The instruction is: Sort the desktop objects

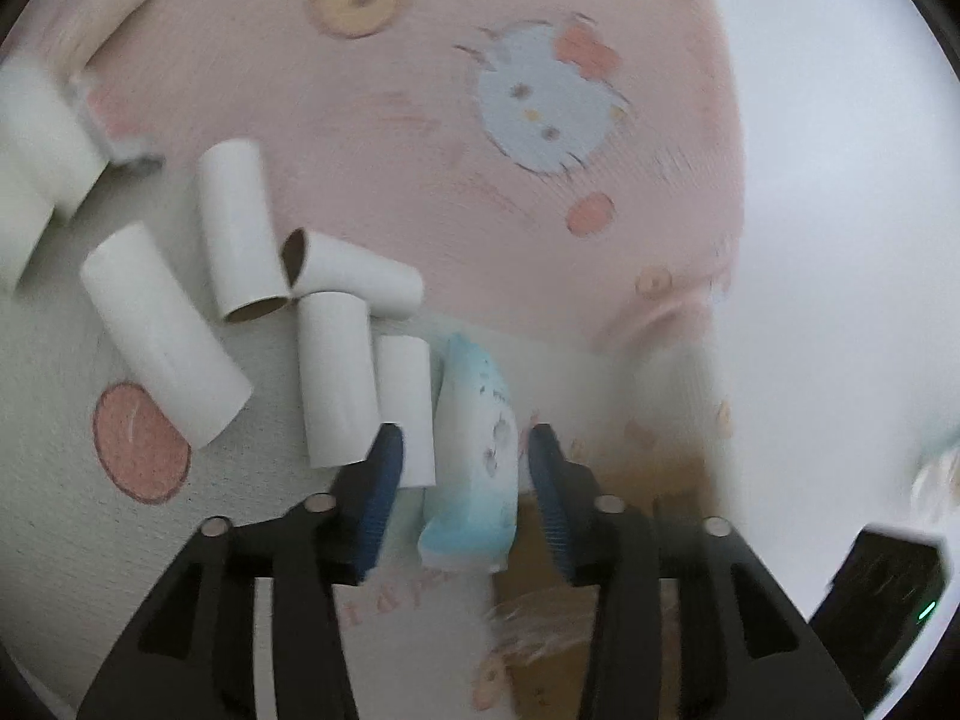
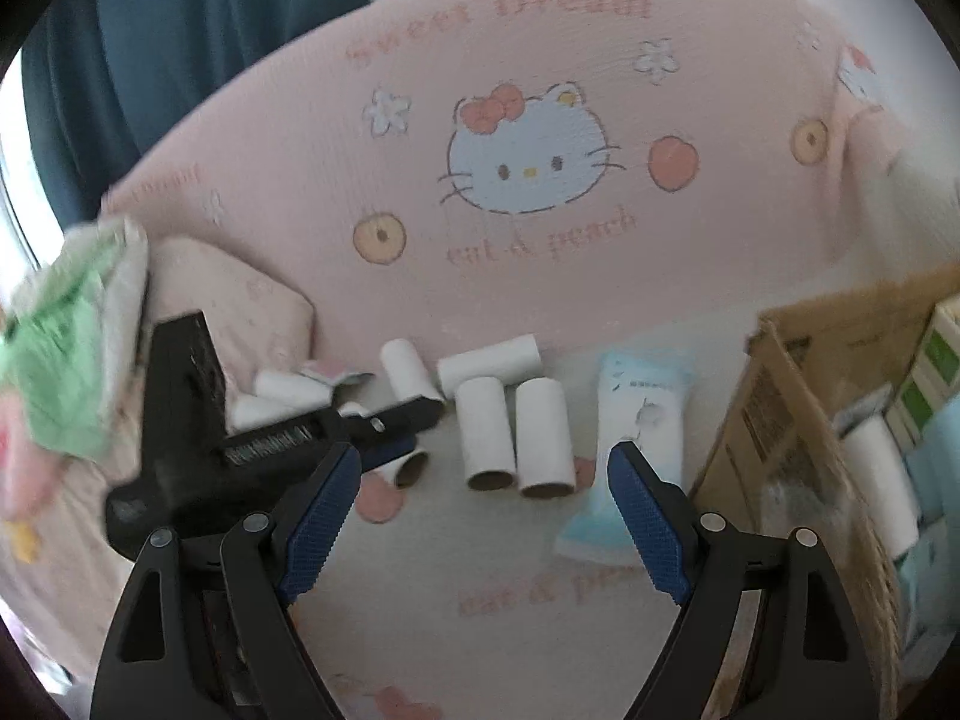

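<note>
Seven-ish cardboard tubes (image 1: 336, 378), as far as I can count through the blur, lie scattered on the printed sheet (image 1: 60, 372) from 9 to 11 o'clock of the left tongs (image 1: 465, 438). Next comes one blue tissue pack (image 1: 474, 450), flat on the sheet at dead 12, its long axis running the same way the fingers point. Those tongs are apart, framing the pack with one tube end, and I can't see the pads pressing on anything. The right tongs (image 2: 483, 451) are wide apart and empty, pack at 1 o'clock. One cardboard box (image 2: 780, 396) sits at 3. I'd guess the left hand is lined up better.
</note>
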Motion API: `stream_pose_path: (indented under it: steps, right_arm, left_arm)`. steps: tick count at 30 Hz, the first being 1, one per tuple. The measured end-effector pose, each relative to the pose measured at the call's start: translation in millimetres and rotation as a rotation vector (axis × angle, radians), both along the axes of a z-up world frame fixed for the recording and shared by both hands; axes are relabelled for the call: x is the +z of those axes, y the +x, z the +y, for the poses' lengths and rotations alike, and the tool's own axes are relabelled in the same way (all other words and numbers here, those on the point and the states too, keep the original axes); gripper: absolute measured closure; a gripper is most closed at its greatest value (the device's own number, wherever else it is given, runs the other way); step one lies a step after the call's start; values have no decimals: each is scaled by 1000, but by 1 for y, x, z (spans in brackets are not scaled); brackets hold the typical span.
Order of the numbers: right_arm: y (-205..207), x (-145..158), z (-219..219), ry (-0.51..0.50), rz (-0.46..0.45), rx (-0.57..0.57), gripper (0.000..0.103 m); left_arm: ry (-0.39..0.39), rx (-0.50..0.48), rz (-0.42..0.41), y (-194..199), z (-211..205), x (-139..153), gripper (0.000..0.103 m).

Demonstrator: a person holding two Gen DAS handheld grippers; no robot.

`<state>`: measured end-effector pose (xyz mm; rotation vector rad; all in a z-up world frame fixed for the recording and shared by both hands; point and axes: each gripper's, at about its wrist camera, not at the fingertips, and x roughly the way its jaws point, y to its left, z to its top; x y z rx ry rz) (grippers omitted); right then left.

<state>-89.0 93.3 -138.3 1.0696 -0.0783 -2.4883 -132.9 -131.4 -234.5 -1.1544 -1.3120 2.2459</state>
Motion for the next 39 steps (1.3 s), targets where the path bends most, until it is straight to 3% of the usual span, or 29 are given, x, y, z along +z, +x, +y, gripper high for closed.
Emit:
stream_pose_path:
  steps: [4,6,12,14,19,21,26,29,33,39]
  right_arm:
    - [-17,-19,-12,82,-2,-7,20]
    - [-26,-29,-15,90,-15,0,20]
    - [-43,-60,-28,143,-66,69,20]
    - [-48,-69,-31,158,-77,73,20]
    - [-65,-93,-33,157,-115,61,20]
    - [-70,-99,-31,138,-126,51,20]
    - [-78,-106,-28,124,-136,43,22]
    - [-80,-112,-26,116,-150,57,28]
    - [-85,-127,-27,147,-203,74,54]
    - [-92,-141,-21,108,-257,55,56]
  left_arm:
    - [249,104,-59,-3,-32,-26,52]
    - [296,170,-59,0,-46,-28,52]
    - [276,195,-41,-2,-53,-20,48]
    - [268,186,-71,-7,-50,-25,46]
    - [155,118,-175,-32,-25,-43,46]
    - [153,85,-198,-37,-14,-50,46]
    - [115,60,-192,-38,-1,-49,48]
    - [84,17,-181,-40,9,-45,55]
    - [76,-31,-198,-41,26,-50,65]
    - [59,-39,-228,-44,36,-60,72]
